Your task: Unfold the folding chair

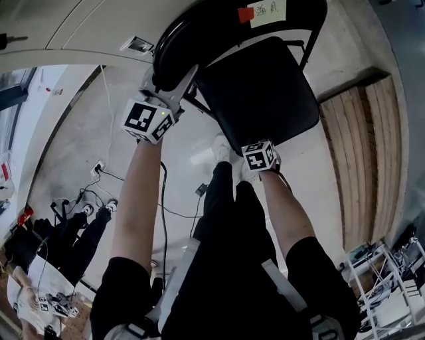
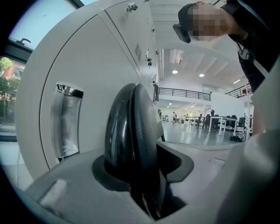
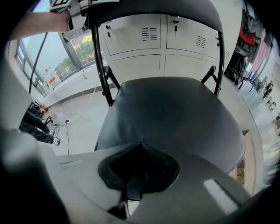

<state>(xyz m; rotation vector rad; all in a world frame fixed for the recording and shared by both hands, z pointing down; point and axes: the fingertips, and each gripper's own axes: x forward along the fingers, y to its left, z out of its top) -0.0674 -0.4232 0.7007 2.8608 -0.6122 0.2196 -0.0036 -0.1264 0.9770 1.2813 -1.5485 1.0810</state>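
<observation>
Overhead, the head view shows the chair (image 1: 259, 93) standing on a pale grey concrete floor (image 1: 86, 133), its black seat (image 1: 265, 99) lowered and its backrest (image 1: 199, 26) near white cabinets (image 1: 80, 26). A yellow note (image 1: 269, 10) is stuck to the backrest. The left gripper (image 1: 179, 83) reaches the backrest's edge; the right gripper (image 1: 257, 151) points down at the seat's front edge. A strip of wooden boards (image 1: 368, 153) lies on the right, a black cable (image 1: 163, 199) runs to a socket (image 1: 98, 167) on the floor, and a second person (image 1: 73, 239) stands at lower left.

Left gripper view: the jaws stand apart with the backrest's black rim (image 2: 131, 131) between them, a dark gap showing on its right side. A white cabinet door (image 2: 87, 65) fills the left; a bright hall with tables (image 2: 218, 120) opens behind.

Right gripper view: the jaws are closed together with nothing between them, just above the seat's near edge (image 3: 175, 118). Black frame tubes (image 3: 99, 61) rise before the cabinets (image 3: 175, 43).
</observation>
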